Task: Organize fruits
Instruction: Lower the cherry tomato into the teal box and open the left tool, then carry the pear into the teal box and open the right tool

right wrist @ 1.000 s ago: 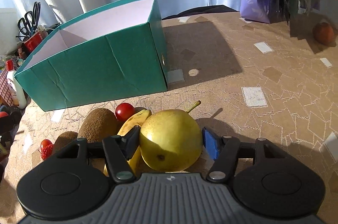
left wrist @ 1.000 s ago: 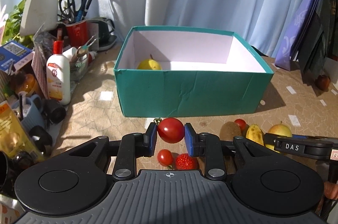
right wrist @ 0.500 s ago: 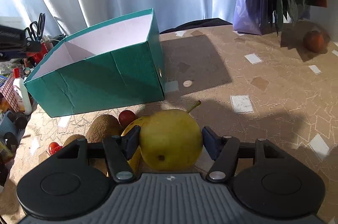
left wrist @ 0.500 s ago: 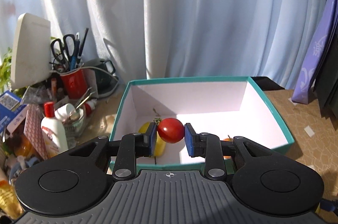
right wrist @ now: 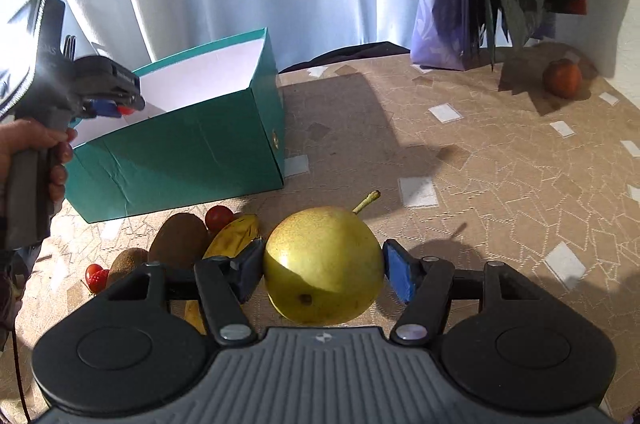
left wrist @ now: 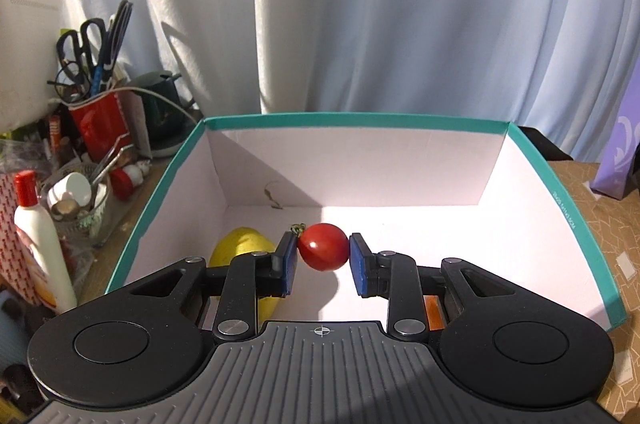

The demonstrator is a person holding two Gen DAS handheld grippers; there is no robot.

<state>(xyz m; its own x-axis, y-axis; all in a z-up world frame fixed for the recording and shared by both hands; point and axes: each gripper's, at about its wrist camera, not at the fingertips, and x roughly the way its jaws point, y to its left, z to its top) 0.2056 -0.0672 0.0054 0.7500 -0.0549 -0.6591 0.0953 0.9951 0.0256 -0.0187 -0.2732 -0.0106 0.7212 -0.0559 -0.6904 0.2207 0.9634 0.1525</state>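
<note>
Both grippers carried fruit by the teal box (left wrist: 576, 232)
Left gripper (left wrist: 323, 259) pinched a cherry tomato (left wrist: 322, 246) above the box floor, a yellow fruit (left wrist: 245, 244) lying beneath; right gripper (right wrist: 323, 270) clamped a pear (right wrist: 323, 264) beside banana (right wrist: 234, 236) and kiwis (right wrist: 178, 240)

Hard sunlight throws sharp shadows across the table (right wrist: 460, 159); fisheye bends the edges.

In the teal box (left wrist: 564, 207), the yellow fruit (left wrist: 244, 246) lies half hidden behind the left gripper's fingers (left wrist: 286, 264), and only an orange sliver (left wrist: 432, 310) shows behind them. Beside the box, the banana (right wrist: 232, 238) runs under the right gripper (right wrist: 324, 274).
</note>
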